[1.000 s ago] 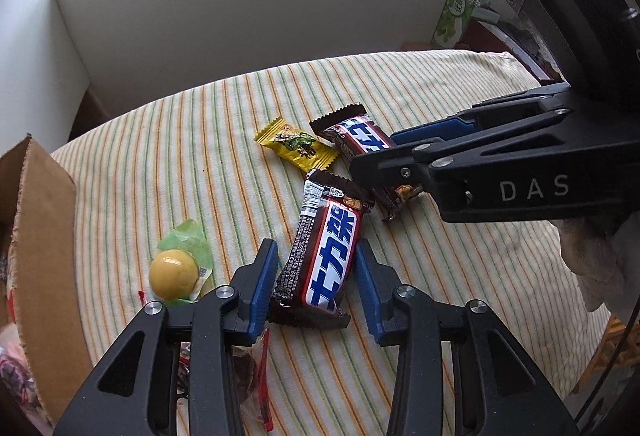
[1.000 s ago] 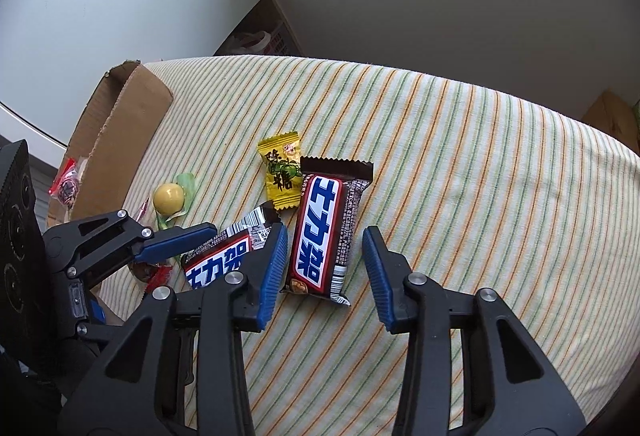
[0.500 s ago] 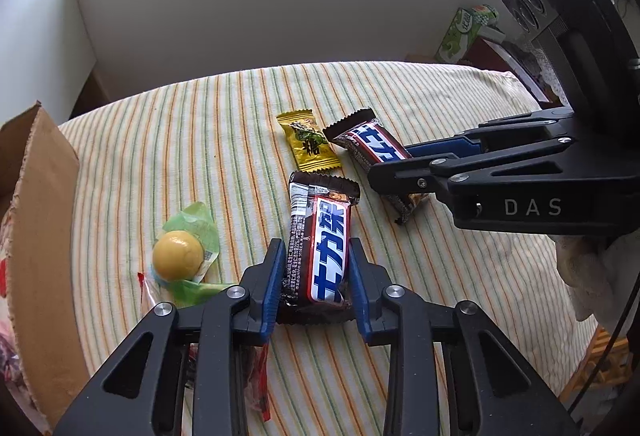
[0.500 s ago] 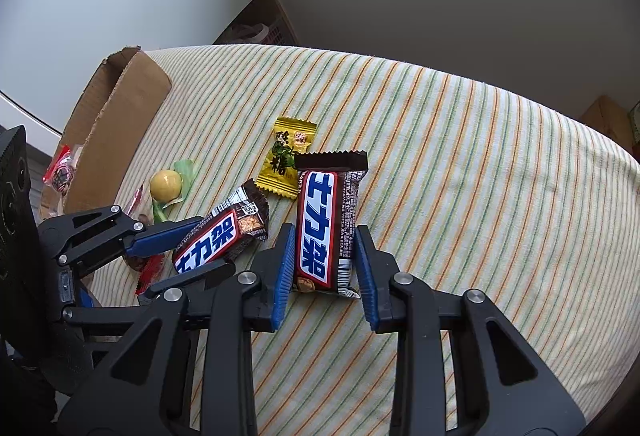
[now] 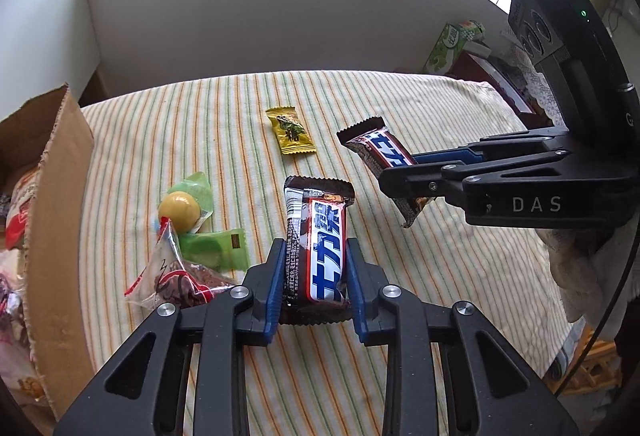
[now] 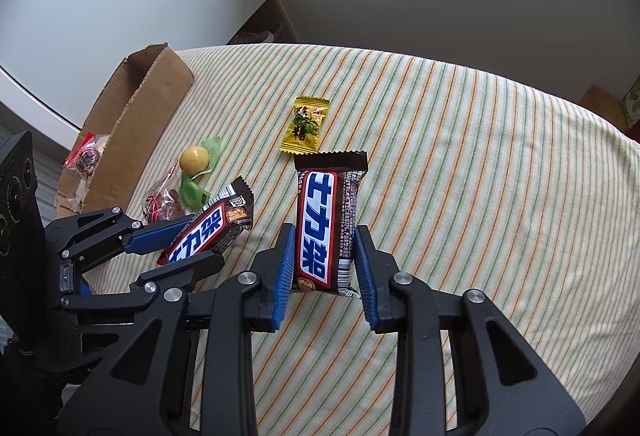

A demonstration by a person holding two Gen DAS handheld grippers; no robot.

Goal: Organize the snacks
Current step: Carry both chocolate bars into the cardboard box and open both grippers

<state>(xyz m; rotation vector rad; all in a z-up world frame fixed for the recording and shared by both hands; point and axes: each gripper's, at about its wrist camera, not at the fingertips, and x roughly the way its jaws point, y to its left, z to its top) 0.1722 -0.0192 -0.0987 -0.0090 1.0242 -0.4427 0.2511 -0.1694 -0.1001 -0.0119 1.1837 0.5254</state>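
My left gripper is shut on a brown chocolate bar with a blue and white label, held above the striped cloth. My right gripper is shut on a second chocolate bar of the same kind, also lifted. Each gripper shows in the other's view: the right gripper with its bar, the left gripper with its bar. A yellow candy packet lies flat on the cloth; it also shows in the right wrist view.
An open cardboard box with snacks inside stands at the left edge. Beside it lie a yellow ball candy, green wrappers and a clear red-printed snack bag. A green carton stands beyond the table at the right.
Both grippers closed on their chocolate bars and lifted them off the cloth. The yellow candy packet stayed where it was.
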